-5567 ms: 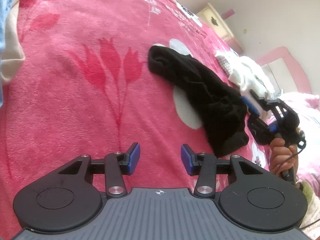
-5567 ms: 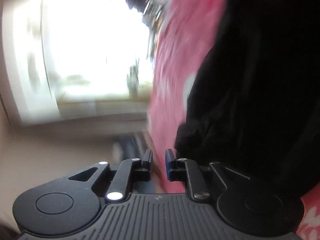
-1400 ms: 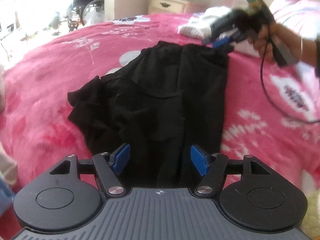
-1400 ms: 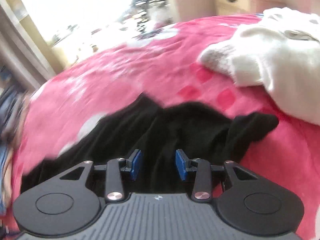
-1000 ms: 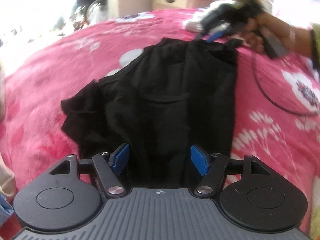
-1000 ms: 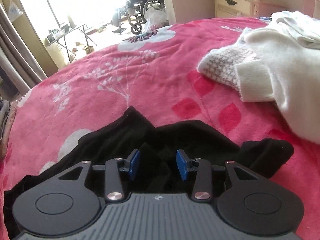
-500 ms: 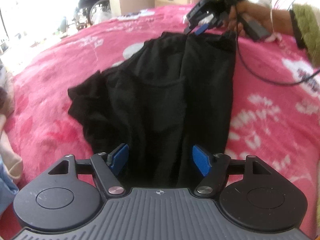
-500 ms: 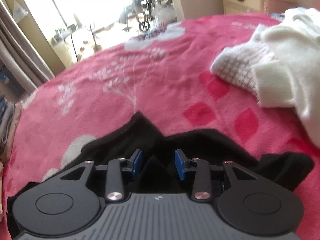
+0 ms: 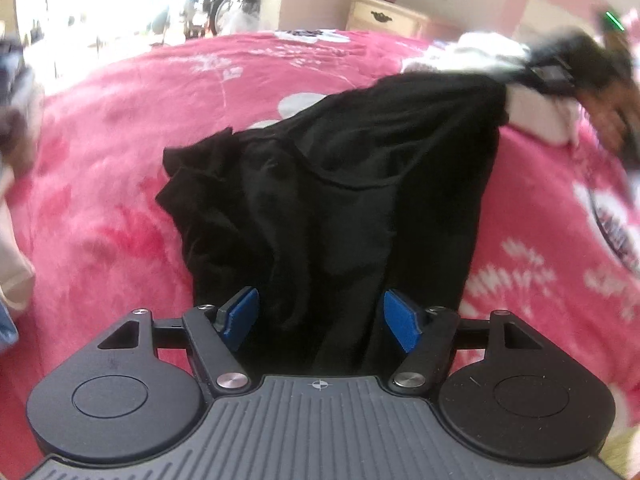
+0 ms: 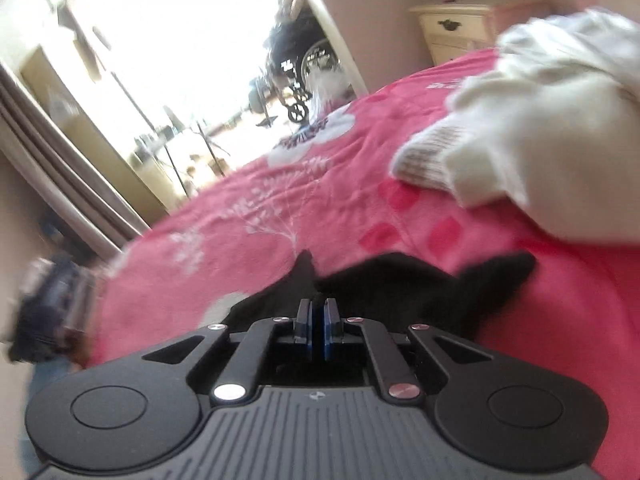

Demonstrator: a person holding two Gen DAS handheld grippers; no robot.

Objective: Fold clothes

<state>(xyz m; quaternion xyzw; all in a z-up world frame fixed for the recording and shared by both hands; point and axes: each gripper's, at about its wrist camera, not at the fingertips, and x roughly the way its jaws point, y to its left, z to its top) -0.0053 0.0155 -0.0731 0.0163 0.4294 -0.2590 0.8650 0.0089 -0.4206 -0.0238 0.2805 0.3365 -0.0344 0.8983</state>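
Note:
A black garment [image 9: 344,200] lies spread on the pink floral blanket [image 9: 120,128]. My left gripper [image 9: 320,320] is open, its blue pads either side of the garment's near end. My right gripper [image 10: 317,330] is shut on the garment's far edge [image 10: 400,280]; in the left wrist view it shows blurred at the far right corner of the cloth [image 9: 560,68], pulling it up and taut. The garment's left side is bunched in folds.
A white knitted garment [image 10: 540,128] lies on the blanket to the right of the black one. Pale and blue clothes [image 9: 12,272] lie at the left edge. A cream nightstand [image 9: 384,16] stands behind the bed. A wheelchair [image 10: 300,72] stands in the bright doorway.
My right gripper has closed on the garment's far edge and lifted it to the right. The left gripper stays open at the near end.

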